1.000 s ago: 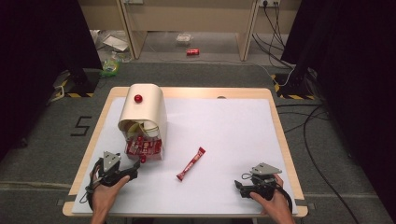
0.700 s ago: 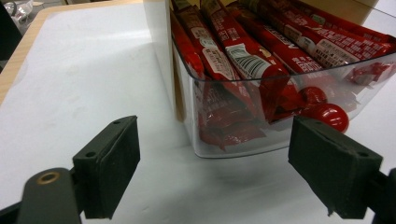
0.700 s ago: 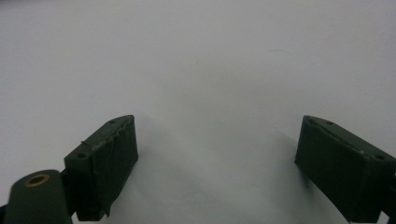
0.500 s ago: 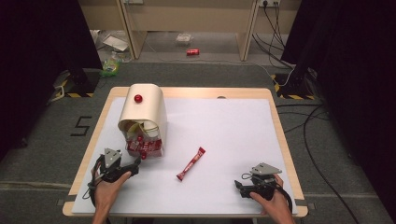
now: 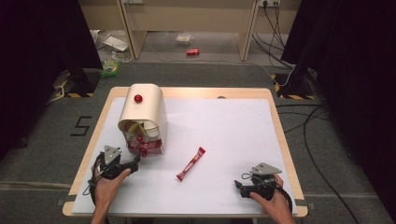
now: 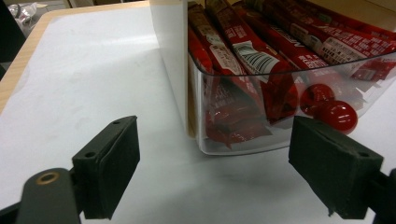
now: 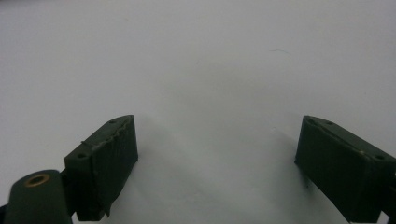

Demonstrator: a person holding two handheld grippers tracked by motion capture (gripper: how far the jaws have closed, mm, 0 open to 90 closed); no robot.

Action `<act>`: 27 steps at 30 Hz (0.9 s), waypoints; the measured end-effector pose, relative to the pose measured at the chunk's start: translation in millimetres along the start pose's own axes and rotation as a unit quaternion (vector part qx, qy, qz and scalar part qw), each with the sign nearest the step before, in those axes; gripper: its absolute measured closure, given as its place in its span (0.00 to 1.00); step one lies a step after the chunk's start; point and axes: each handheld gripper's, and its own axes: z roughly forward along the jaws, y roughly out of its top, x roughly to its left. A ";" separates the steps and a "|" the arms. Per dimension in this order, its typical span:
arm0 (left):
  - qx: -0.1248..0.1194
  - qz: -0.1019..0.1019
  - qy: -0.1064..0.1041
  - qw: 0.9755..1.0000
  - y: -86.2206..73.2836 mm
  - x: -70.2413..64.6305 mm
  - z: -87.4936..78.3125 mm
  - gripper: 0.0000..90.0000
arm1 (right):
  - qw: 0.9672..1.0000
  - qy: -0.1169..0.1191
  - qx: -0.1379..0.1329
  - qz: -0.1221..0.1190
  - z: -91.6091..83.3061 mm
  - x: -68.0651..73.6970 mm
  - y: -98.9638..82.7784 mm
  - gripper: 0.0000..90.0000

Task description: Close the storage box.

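A cream dispenser box [image 5: 142, 109] with a red knob [image 5: 138, 98] stands at the table's left. Its clear front bin [image 6: 280, 116] holds several red snack sticks [image 6: 243, 51] and a red ball [image 6: 337, 115]. One red snack stick [image 5: 191, 164] lies loose on the white table top, right of the box. My left gripper [image 5: 132, 163] is open, its tips just short of the bin's front; in the left gripper view [image 6: 224, 177] nothing lies between the jaws. My right gripper [image 5: 239, 188] rests open near the front right, over bare table [image 7: 215, 177].
The white mat [image 5: 224, 130] covers a wooden table [image 5: 196, 93]. A floor strewn with cables [image 5: 308, 116], a red can [image 5: 193, 52] and litter [image 5: 111, 65] lies beyond the far edge. Dark curtains flank both sides.
My left gripper has crept forward and to the right, closer to the dispenser's clear bin. The right gripper and the loose stick have stayed put.
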 end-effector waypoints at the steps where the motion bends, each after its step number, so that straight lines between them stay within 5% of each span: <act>1: 0.000 0.000 0.000 1.000 0.0 0.0 0.0 0.18 | 1.000 0.000 0.000 0.000 0.0 0.0 0.0 0.15; 22: 0.001 -0.011 -0.002 1.000 2.7 4.2 10.0 0.18 | 1.000 0.001 0.000 0.000 0.0 -0.1 0.1 0.15; 27: 0.006 0.000 -0.003 1.000 8.1 2.7 12.2 0.18 | 1.000 0.000 0.000 0.000 0.0 0.0 0.1 0.15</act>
